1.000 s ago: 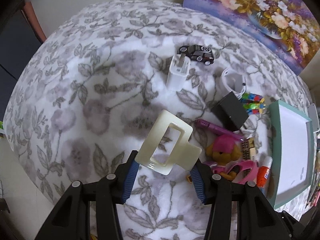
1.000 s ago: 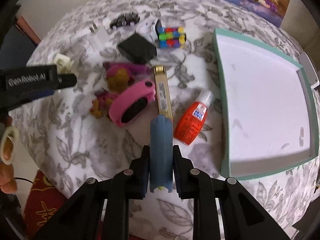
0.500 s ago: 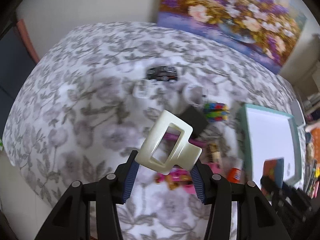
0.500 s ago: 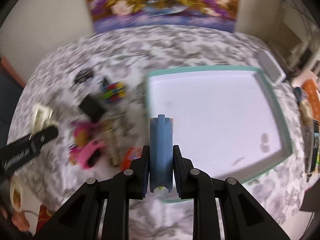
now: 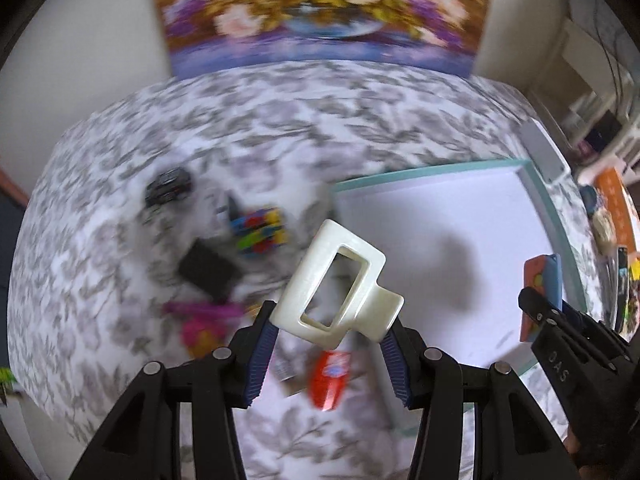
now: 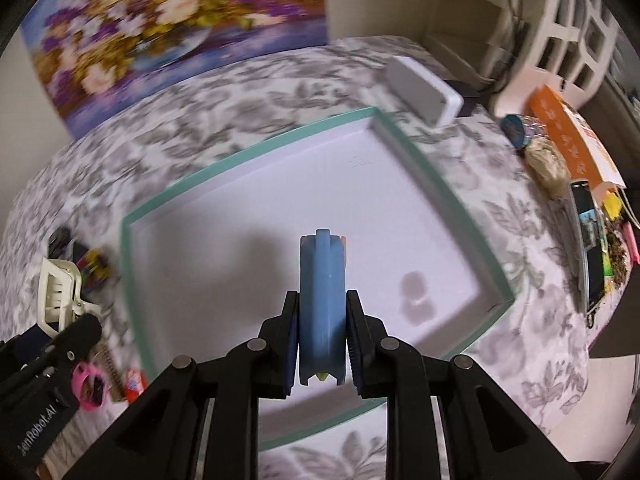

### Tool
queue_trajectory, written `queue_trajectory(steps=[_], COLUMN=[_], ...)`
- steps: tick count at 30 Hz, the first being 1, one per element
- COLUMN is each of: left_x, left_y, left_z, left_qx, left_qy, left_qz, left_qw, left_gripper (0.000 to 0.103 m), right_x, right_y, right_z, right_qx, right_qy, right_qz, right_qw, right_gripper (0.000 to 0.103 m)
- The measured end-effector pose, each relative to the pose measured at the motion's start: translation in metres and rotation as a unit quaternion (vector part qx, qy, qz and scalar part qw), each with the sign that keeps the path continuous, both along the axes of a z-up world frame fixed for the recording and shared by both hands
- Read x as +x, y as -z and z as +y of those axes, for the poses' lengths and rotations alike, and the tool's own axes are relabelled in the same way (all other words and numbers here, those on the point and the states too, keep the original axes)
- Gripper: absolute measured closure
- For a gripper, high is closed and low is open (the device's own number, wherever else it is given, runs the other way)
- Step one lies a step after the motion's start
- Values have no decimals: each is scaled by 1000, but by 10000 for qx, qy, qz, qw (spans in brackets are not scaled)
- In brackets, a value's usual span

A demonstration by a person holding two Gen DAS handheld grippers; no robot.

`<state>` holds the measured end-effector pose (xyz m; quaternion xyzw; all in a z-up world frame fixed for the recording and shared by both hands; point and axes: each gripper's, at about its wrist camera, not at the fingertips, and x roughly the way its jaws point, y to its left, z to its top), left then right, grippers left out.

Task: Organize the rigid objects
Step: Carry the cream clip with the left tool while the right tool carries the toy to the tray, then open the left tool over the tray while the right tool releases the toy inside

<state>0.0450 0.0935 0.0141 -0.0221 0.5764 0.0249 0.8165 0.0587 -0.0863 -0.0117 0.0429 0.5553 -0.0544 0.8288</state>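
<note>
Both grippers grip loads above the tray (image 6: 256, 148): left (image 5: 328, 340) a cream clip (image 5: 336, 292), right (image 6: 322, 344) a blue case (image 6: 322, 304)

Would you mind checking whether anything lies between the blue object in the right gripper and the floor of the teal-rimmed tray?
Nothing visible does. The right gripper holds the blue object above the tray, whose white floor below shows only shadows and faint marks.
</note>
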Motion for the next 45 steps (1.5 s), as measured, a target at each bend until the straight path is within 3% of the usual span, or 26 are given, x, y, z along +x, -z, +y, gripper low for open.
queue_trajectory(steps=[12,27,31,33,34,38,41,45], left_x=[47,56,52,50,48,40,33,22], left_y=[36,49,40,37,34,28,24,20], left_z=[-58,-65,-58,-52,-48,-32,-16,0], left_qx=[132,209,224,239,235,177,173,231], left_qy=[336,277,170,96,44,-179,-371,-530], left_qz=[257,290,193,152,120,-49,-129,-226], left_qw=[9990,9990,9994,9996,9996,9997,9991,9981], left_gripper=[50,49,37,33,27,1,0,0], right_x=[26,25,22,21,19,16,10,4], right_y=[9,19,14,11,9,9,10,7], right_z=[-38,-44,-43,-41,-40,-36,-32,-25], right_qx=[-159,-287,-375,-402,-425,-491,-514,-603], right_qy=[417,428,432,418,409,339,314,240], right_qz=[-12,145,66,27,13,42,85,27], right_qw=[9990,9986,9983,9983,9983,9982,9981,9979], right_gripper=[80,80,78,68,63,60,46,37])
